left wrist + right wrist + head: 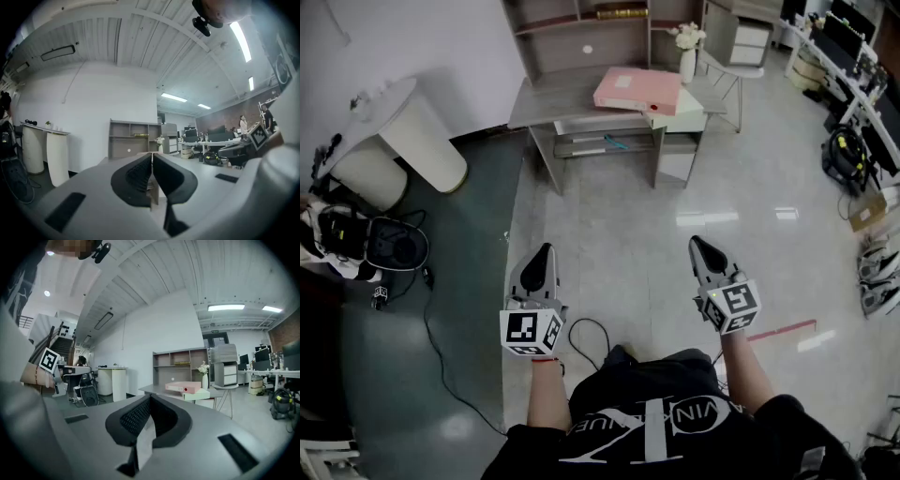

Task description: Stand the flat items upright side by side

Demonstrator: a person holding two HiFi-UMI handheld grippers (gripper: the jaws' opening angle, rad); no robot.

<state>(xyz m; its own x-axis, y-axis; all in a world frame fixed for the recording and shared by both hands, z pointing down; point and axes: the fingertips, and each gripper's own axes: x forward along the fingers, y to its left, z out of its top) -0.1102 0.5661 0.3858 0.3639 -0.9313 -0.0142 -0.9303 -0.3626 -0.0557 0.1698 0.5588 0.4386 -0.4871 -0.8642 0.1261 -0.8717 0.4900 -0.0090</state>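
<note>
A pale floor [619, 225] is seen below, and a grey desk [553, 101] is set at its far side, before a shelf [581, 37]. On the desk a pink folder [636, 89] is laid flat upon a white folder [689, 114], with a vase [688, 62] just behind them. The left gripper [542, 255] and the right gripper [700, 246] are held over the floor, well apart from the desk. The jaws of both are pressed together, and nothing is held between them.
</note>
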